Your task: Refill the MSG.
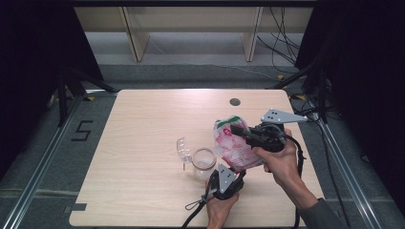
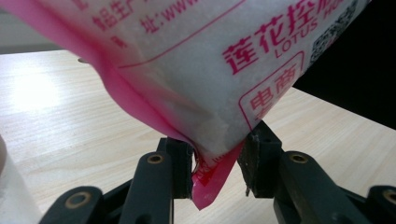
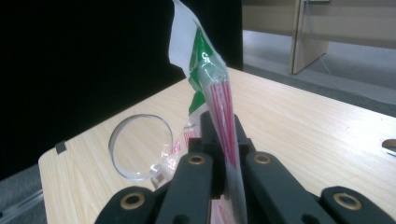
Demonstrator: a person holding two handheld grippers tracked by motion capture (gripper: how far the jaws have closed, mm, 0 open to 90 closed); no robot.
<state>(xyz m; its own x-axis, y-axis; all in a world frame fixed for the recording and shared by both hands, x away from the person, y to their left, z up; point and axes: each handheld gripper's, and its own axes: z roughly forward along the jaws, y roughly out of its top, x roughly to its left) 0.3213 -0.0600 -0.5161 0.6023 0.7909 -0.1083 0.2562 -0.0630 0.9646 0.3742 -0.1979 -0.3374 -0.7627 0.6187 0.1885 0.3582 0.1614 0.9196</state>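
The bag [image 1: 234, 145] of white grains, printed in pink with a green strip at the top, hangs in the air above the right half of the surface [image 1: 143, 124], just beside a clear jar [image 1: 204, 160] whose clear lid [image 1: 184, 149] stands open on its far-left side. Judging by its bulge, the bag is soft and fairly heavy for its size: the film gives under pressure, the grains shift inside, and the smooth plastic could slip. The flat sealed edges and corners are the safest places to take hold, since the film there is doubled and thin enough for a firm pinch.

The right gripper [image 1: 237, 130] does just that. In the right gripper view its jaws are fully closed on the flattened top edge of the bag [image 3: 219, 100], and the film stands upright between them, with the lid [image 3: 140, 147] visible beyond.

The left gripper [image 1: 237, 175] comes in from below. In the left gripper view its jaws are partly closed around the bottom corner of the bag [image 2: 205, 93], the left pad touching the pink seam and the right pad against the white film, so the corner looks pinched between them.

With both ends held, tilting the bag toward the jar seems workable, though the loose grains may shift suddenly.
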